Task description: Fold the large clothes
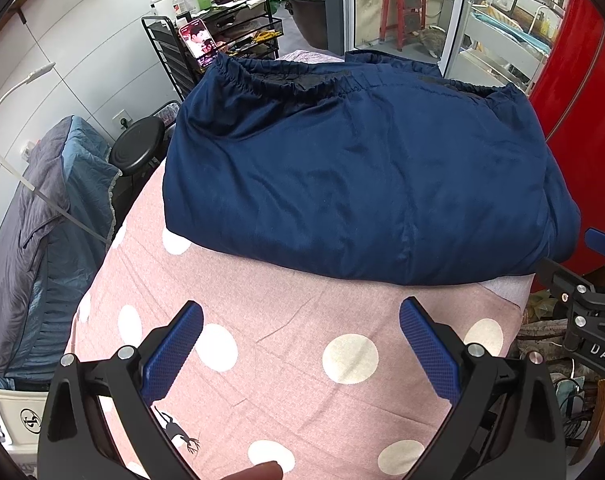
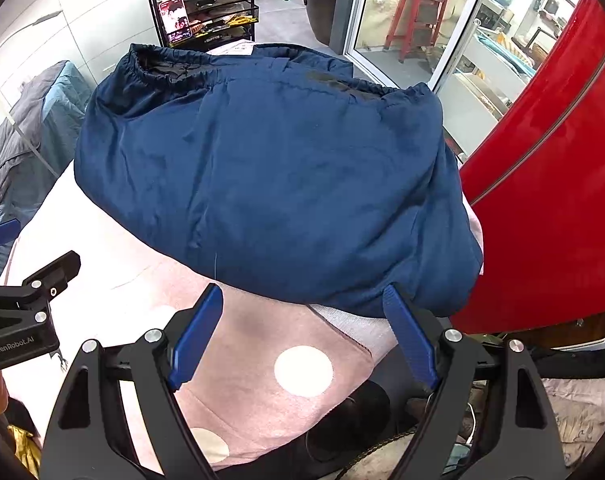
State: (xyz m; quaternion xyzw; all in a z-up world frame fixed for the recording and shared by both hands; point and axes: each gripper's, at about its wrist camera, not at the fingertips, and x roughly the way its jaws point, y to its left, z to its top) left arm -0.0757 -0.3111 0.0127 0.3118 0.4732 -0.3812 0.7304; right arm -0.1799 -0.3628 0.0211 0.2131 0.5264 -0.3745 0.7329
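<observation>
Folded navy garment (image 1: 362, 176) on dotted pink cloth (image 1: 286, 360), red cabinet (image 2: 550, 184) beside it

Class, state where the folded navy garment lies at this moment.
In both wrist views the navy garment lies folded on the far half of the pink polka-dot cloth, beyond both open tongs, beside the red cabinet on its right.

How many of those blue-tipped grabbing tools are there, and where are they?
2. The left tool hovers open over the pink dotted cloth, short of the folded navy garment. The right tool is open at the garment's near right edge. None hidden, apparently.
</observation>
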